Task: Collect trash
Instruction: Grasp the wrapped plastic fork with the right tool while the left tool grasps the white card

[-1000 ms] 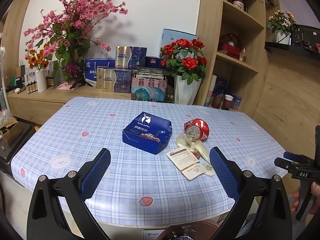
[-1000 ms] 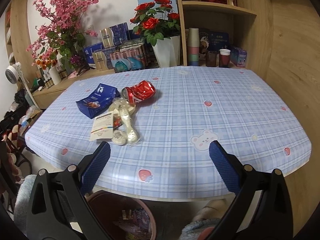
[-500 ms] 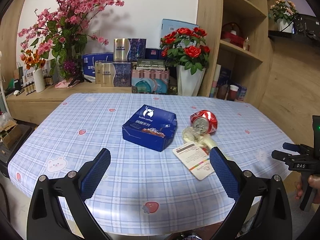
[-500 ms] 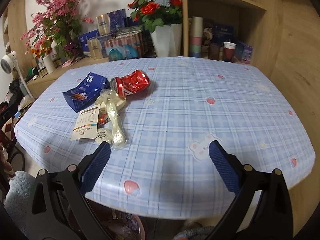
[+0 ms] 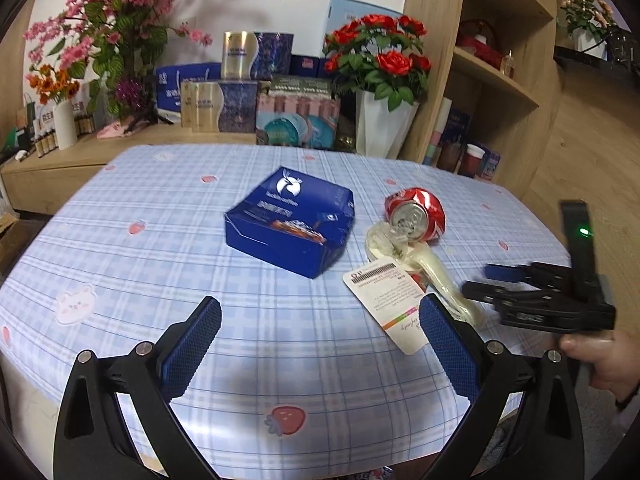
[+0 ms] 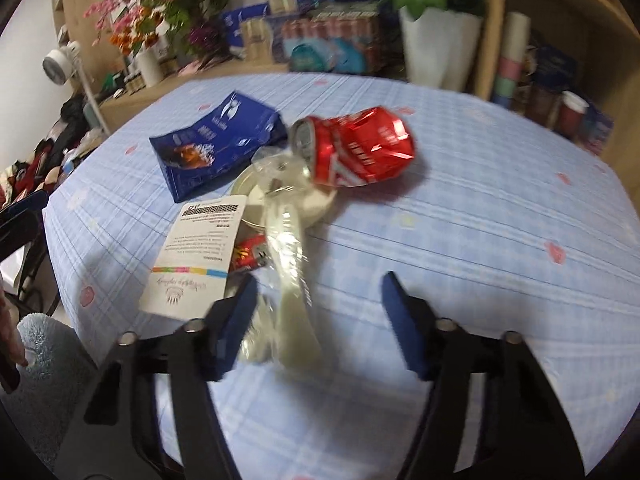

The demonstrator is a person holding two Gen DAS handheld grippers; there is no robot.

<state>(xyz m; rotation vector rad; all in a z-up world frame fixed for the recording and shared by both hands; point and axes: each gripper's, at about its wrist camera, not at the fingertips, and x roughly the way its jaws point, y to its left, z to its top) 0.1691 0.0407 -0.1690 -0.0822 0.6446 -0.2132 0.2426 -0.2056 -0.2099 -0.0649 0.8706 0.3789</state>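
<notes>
Trash lies on the checked tablecloth [image 5: 160,264]: a blue coffee box [image 5: 292,220], a crushed red can [image 5: 416,214], a clear plastic wrapper [image 5: 432,272] and a white paper tag [image 5: 388,300]. My left gripper [image 5: 320,344] is open and empty, hovering over the near table edge short of the box. My right gripper [image 6: 318,312] is open, low over the wrapper [image 6: 288,240], its left finger beside the tag [image 6: 196,252]; the can [image 6: 356,148] and box [image 6: 216,148] lie beyond. It also shows in the left wrist view [image 5: 496,284].
Gift boxes [image 5: 240,92], a vase of red roses [image 5: 380,120] and pink blossoms [image 5: 116,40] stand behind the table. A wooden shelf unit [image 5: 500,80] with cups is at the right. A white fan [image 6: 60,68] stands at the left.
Both grippers have moved forward over the table. The right gripper has come down close to the wrapper and tag and its fingers have narrowed somewhat.
</notes>
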